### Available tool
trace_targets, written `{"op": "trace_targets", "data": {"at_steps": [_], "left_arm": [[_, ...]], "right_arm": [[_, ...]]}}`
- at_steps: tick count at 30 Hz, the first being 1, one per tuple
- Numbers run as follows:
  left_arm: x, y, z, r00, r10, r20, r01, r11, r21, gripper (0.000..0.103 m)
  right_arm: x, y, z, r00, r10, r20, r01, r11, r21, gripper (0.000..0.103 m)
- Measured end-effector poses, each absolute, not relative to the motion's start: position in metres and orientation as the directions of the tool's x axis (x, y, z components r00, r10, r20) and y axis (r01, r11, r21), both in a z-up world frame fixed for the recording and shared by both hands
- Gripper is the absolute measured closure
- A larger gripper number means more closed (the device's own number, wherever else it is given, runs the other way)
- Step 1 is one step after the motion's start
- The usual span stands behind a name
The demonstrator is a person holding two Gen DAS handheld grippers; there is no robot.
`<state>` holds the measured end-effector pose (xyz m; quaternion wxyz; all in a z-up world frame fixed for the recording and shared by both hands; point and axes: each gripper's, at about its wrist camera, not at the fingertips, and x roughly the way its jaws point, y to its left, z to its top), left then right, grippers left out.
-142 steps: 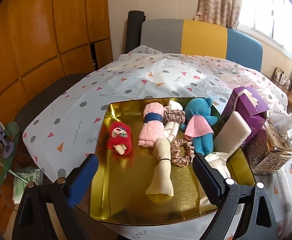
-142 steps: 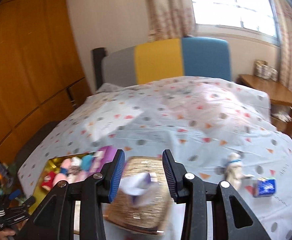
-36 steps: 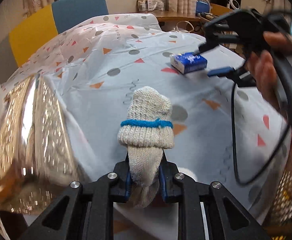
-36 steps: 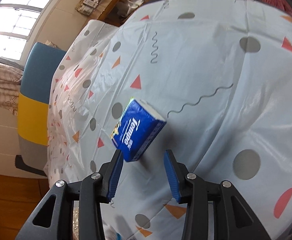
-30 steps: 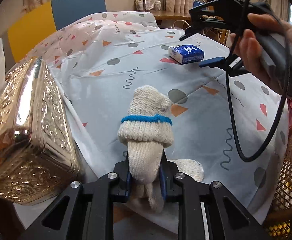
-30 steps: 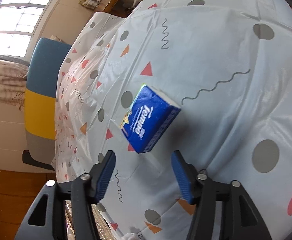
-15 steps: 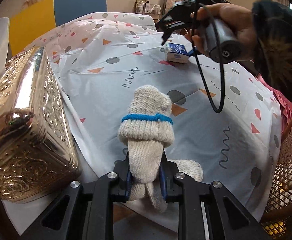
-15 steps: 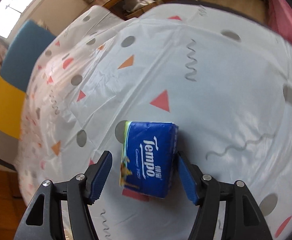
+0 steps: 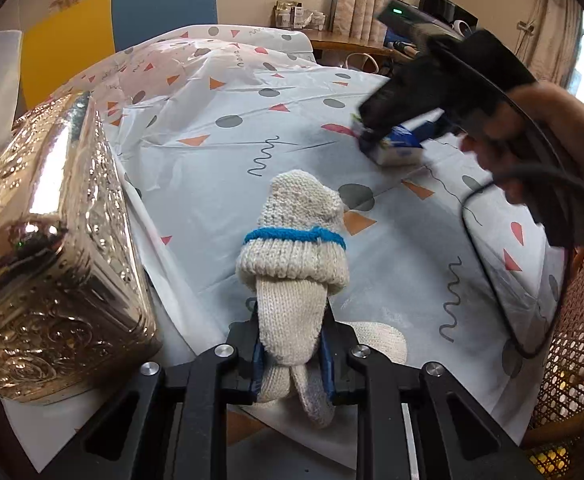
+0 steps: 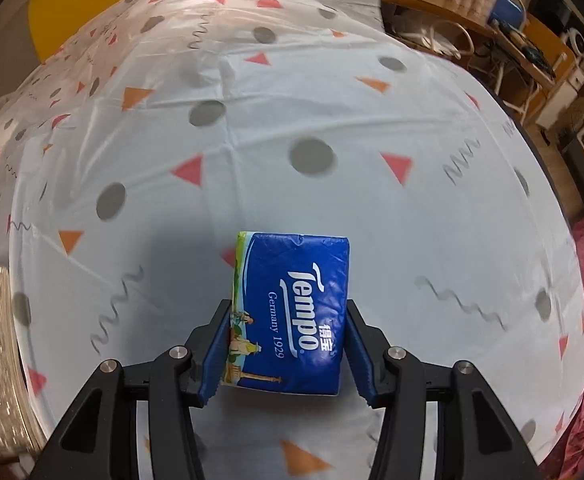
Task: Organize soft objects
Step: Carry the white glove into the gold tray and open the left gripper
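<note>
Soft objects are what you are sorting, and two of them are in play on the patterned tablecloth (image 9: 220, 148) right now, neither yet put away. Largest in view is the embossed metal tissue box (image 9: 48, 240) at the left, which stands on the cloth and is not part of the sorting as far as I can judge. Next comes the cream knitted sock bundle (image 9: 292, 264) with its blue band: your left gripper (image 9: 292, 354) is clenched on its lower part, so the bundle sticks up and forward from the pads, and a loose knitted end trails beneath. Smallest is the blue tissue pack (image 10: 288, 312), lying on the cloth well out from the metal box; your right gripper (image 10: 286, 354) straddles it, the jaws have just been closing, and both pads look pressed against its sides, so I take it as gripped, though it does not look lifted off the cloth. No tray or container for the soft things shows in either view, so I judge the carrying and placing of both items as the work left.
</note>
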<state>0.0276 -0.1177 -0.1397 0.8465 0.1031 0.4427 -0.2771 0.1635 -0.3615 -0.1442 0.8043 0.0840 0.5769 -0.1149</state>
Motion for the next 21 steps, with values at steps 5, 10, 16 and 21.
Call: {"op": "trace_targets", "data": {"at_steps": [5, 10, 16, 21], "left_arm": [[0.037, -0.130, -0.129, 0.430, -0.358, -0.829, 0.545, 0.835, -0.078, 0.081], [0.065, -0.140, -0.080, 0.464, -0.404, -0.788, 0.518, 0.846, -0.129, 0.081], [0.136, -0.119, -0.020, 0.537, -0.401, -0.742, 0.389, 0.898, -0.204, 0.081], [0.175, -0.051, 0.021, 0.643, -0.331, -0.691, 0.225, 0.944, -0.243, 0.081]], "right_arm": [[0.147, -0.367, -0.147, 0.328, -0.115, -0.938, 0.278, 0.960, -0.020, 0.050], [0.146, -0.359, -0.151, 0.338, -0.135, -0.931, 0.267, 0.963, -0.043, 0.050], [0.144, -0.351, -0.150, 0.349, -0.132, -0.928, 0.248, 0.968, -0.044, 0.050], [0.142, -0.346, -0.146, 0.362, -0.134, -0.923, 0.213, 0.975, -0.059, 0.050]]}}
